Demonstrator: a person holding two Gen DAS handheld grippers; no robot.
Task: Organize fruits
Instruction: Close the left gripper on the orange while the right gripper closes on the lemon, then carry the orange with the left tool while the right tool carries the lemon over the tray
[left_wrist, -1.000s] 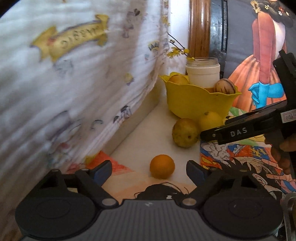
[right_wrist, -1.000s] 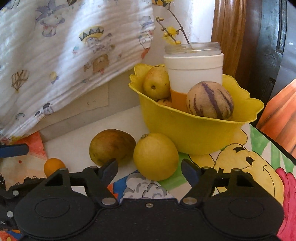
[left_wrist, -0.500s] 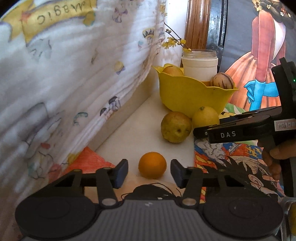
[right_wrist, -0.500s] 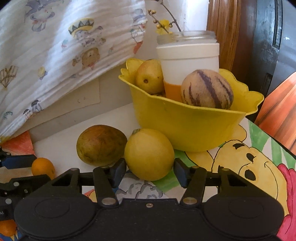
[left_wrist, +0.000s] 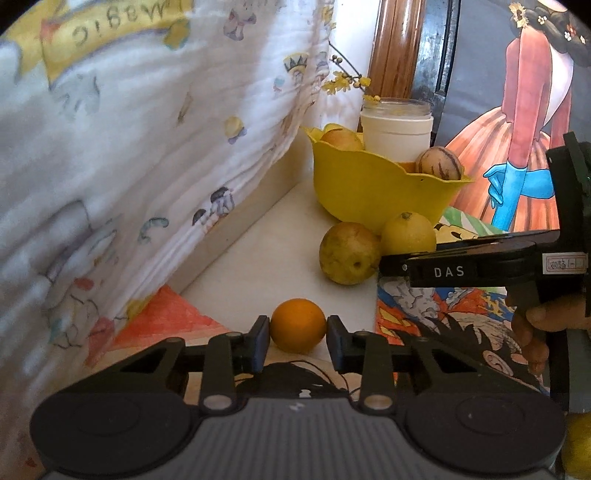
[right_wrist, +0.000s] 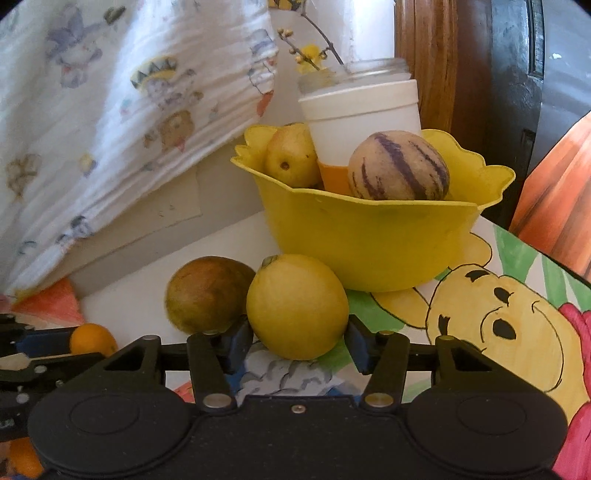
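A small orange (left_wrist: 298, 325) lies on the white surface between the blue pads of my left gripper (left_wrist: 297, 341). Its jaws are closing and both pads touch the orange's sides. In the right wrist view, a yellow lemon (right_wrist: 297, 312) sits between the pads of my right gripper (right_wrist: 298, 338). These jaws are closing too, with the pads against the lemon. Beside the lemon lies a brownish-green fruit (right_wrist: 207, 295). Behind them a yellow bowl (right_wrist: 369, 240) holds a purple-striped fruit (right_wrist: 399, 171), a yellow fruit (right_wrist: 290, 160) and a white jar (right_wrist: 362, 110).
A printed white cloth (left_wrist: 147, 147) hangs close along the left. Painted cartoon sheets (right_wrist: 498, 314) cover the surface to the right. A wooden post (left_wrist: 395, 48) and a painted panel (left_wrist: 517, 110) stand behind the bowl. A person's hand (left_wrist: 535, 325) holds the right gripper.
Both pairs of jaws have narrowed from wide open. The left now touches the orange and the right touches the lemon. Both grippers have edged forward toward their fruit.
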